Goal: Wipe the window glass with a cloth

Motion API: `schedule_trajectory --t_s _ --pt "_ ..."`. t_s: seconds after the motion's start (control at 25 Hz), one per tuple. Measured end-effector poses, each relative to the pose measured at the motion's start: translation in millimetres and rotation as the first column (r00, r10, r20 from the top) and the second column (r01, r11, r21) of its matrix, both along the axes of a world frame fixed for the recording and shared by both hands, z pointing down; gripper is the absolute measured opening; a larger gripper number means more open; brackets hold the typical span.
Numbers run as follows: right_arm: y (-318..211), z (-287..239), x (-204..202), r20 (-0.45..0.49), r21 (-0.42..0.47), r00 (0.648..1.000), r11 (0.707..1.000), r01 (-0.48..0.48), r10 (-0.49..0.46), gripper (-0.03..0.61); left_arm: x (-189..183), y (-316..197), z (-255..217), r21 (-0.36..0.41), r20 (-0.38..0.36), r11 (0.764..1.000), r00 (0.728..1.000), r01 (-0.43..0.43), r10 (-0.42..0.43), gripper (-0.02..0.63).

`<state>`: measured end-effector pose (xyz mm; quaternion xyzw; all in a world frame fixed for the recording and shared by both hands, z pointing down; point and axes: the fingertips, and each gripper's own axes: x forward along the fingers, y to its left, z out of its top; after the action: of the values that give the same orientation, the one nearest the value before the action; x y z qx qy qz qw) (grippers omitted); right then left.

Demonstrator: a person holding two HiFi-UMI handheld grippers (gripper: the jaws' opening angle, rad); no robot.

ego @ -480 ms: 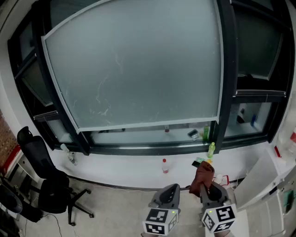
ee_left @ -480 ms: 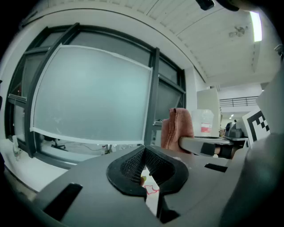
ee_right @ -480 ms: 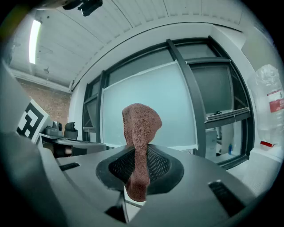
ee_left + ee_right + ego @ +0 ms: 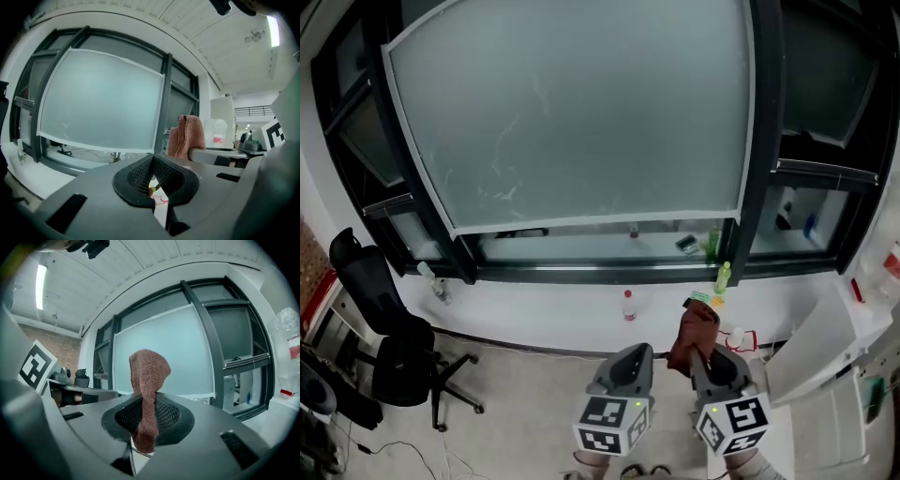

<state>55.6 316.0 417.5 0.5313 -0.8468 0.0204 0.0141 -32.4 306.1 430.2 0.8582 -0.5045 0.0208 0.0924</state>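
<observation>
Your right tool (image 4: 701, 362) pinches the brown cloth (image 4: 692, 336), which stands upright. Your left tool (image 4: 630, 364) is level beside it, pressed together, holding nothing. The window glass (image 4: 572, 122) is well ahead, beyond the white sill (image 4: 534, 317). A chair (image 4: 389, 347) stands far left.

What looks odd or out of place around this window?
Pale streaks and smears mark the big window pane, left of centre, so it looks dirty. The right claw is shut on the reddish-brown cloth. Nothing looks spilled or broken.
</observation>
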Motion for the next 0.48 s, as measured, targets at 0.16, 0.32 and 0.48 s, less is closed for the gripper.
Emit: schedule_trajectory --t_s 0.16,0.32,0.48 --pt "3 1 5 -0.007 -0.006 1.000 1.000 0.011 -0.011 0.048 9 3 2 -0.013 -0.018 1.000 1.000 -0.005 0.004 0.003" --pt "5 -1 13 -0.001 -0.001 0.999 0.999 0.033 -0.033 0.048 22 5 3 -0.010 0.000 1.000 1.000 -0.004 0.004 0.003" --pt "3 -3 21 -0.018 0.023 0.999 0.999 0.047 -0.046 0.048 29 4 5 -0.006 -0.004 1.000 1.000 0.010 -0.010 0.004"
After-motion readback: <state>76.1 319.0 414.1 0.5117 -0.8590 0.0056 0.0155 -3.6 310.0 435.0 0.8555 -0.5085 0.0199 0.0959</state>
